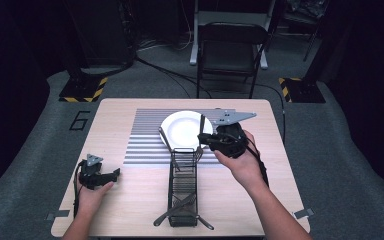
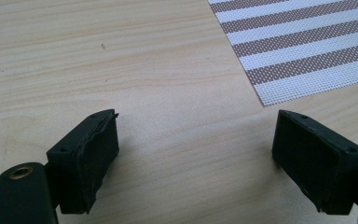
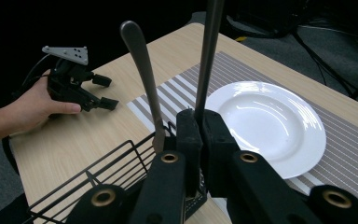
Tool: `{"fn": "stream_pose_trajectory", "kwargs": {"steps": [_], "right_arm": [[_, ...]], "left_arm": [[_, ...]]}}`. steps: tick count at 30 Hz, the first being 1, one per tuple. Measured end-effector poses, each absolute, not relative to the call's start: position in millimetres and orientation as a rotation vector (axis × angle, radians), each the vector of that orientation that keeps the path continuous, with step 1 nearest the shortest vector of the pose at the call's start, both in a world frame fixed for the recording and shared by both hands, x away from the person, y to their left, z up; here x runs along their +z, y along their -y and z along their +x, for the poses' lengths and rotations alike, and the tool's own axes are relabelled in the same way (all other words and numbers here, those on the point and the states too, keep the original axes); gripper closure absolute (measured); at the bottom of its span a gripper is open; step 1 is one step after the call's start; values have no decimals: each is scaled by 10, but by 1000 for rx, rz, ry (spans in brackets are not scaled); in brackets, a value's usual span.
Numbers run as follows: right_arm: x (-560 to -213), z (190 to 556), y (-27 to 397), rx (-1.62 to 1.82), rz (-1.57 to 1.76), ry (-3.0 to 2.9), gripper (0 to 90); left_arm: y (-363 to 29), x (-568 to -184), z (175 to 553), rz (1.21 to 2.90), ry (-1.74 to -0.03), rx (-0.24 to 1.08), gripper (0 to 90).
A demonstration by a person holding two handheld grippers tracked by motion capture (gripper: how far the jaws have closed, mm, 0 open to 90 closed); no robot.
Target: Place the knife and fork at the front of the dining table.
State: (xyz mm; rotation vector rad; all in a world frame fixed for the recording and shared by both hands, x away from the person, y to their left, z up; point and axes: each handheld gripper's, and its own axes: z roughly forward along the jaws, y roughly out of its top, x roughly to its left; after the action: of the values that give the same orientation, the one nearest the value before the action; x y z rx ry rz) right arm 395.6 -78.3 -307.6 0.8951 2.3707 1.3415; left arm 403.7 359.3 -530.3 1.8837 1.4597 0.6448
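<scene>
My right gripper (image 1: 203, 138) (image 3: 200, 120) is shut on the dark metal stem of a utensil (image 1: 201, 125) (image 3: 209, 51), which looks like a fork. It is held upright over the far end of a black wire basket (image 1: 182, 185) (image 3: 98, 168), beside the white plate (image 1: 180, 127) (image 3: 261, 121). A second utensil (image 1: 165, 140) (image 3: 142, 60) leans in the basket's far end with its handle up. My left gripper (image 1: 114, 175) (image 2: 196, 154) (image 3: 106, 92) rests open on the bare wood at the table's left, with nothing between its jaws.
The plate lies on a striped placemat (image 1: 145, 135) (image 2: 307, 42) (image 3: 177, 93) at the table's middle back. More cutlery (image 1: 180, 207) lies at the basket's near end, sticking out over its sides. A folding chair (image 1: 232, 50) stands on the floor beyond the table.
</scene>
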Motion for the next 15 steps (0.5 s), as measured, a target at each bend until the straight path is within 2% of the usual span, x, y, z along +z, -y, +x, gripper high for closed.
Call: {"fn": "stream_pose_trajectory", "kwargs": {"steps": [15], "right_arm": [[-3120,4009,1047,1294,968,-2317,871]], "left_arm": [[-3593,-5303,4037,1885,-1459,645,142]]}}
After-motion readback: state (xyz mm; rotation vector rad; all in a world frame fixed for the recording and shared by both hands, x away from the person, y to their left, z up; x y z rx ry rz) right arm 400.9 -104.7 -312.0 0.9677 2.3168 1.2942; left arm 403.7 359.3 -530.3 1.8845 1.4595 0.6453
